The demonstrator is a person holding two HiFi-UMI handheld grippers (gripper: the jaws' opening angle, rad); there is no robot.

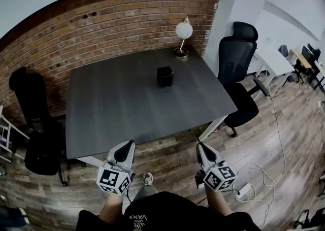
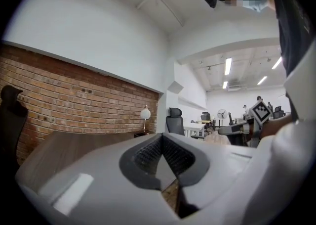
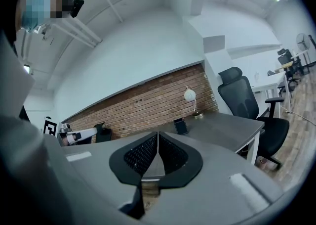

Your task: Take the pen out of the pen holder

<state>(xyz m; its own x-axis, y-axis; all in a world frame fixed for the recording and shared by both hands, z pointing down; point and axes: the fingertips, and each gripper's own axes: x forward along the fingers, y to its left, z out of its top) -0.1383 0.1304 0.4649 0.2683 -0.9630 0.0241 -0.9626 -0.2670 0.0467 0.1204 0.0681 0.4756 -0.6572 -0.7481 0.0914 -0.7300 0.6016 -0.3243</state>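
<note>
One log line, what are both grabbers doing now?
left gripper: shut, empty | right gripper: shut, empty | black square pen holder: untouched on dark grey table

The pen holder is a small black box-shaped cup. It stands upright on the dark grey table, towards the far side and a little right of the middle, near the lamp but apart from it. A small reddish speck at its upper right rim may be the pen, but it is too small to tell.
</note>
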